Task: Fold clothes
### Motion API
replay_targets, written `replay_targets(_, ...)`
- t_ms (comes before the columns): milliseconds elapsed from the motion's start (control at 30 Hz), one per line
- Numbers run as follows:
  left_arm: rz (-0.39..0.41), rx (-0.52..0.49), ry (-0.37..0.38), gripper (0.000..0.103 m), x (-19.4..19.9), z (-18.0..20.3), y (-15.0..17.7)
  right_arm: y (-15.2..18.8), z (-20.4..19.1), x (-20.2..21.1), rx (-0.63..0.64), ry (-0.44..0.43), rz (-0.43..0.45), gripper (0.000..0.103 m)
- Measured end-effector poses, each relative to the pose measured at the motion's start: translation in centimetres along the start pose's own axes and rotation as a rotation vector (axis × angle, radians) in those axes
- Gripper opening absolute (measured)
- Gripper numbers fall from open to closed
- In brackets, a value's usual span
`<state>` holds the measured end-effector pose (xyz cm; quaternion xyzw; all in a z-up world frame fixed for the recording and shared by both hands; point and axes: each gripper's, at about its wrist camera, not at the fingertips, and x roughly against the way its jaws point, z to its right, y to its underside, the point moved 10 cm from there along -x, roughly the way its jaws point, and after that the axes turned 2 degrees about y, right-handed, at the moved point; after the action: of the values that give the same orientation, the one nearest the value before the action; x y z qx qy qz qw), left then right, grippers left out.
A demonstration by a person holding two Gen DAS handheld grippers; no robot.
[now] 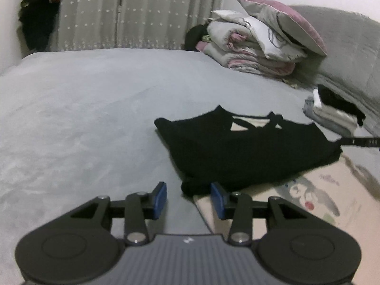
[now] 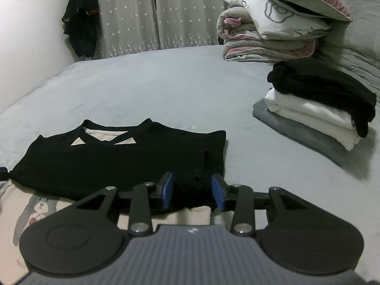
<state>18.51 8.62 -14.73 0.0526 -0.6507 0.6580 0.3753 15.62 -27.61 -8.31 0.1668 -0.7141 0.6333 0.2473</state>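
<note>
Both pairs of fingers, left and right, stand part-open, gripping nothing; the black shirt's folded edge between them may spring loose.

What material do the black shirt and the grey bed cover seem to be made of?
Black shirt: probably soft knit cotton, matte; it lies limp and flat with no shine. Grey bed cover: seems a plush, suede-like fabric; faint lighter and darker brush marks show across its surface.

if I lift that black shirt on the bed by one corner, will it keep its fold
Probably not. The black shirt looks like soft, limp cloth lying flat on the bed, so it would likely droop and unfold. It seems light, and pushing would likely bunch it.
</note>
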Motion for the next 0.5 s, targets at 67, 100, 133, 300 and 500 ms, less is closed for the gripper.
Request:
replay_targets(67,0.005,-0.014,0.007,0.042,-0.4,0.0,-0.1,0.1,0.2,0.0,0.0,0.002,-0.004,0.041)
replay_targets(100,0.01,-0.017,0.011,0.042,-0.5,0.0,-0.2,0.2,0.3,-0.1,0.001,0.004,-0.006,0.041)
replay_targets(133,0.016,-0.016,0.019,0.042,-0.6,0.0,-0.4,0.2,0.4,-0.1,0.002,0.006,-0.009,0.041)
replay_targets(300,0.027,-0.05,0.06,0.016,-0.9,1.1,-0.5,0.8,1.1,-0.6,0.005,0.006,-0.028,0.043)
replay_targets(500,-0.013,-0.11,0.007,0.011,0.3,1.9,0.2,0.8,1.3,-0.8,0.012,0.004,-0.03,0.044)
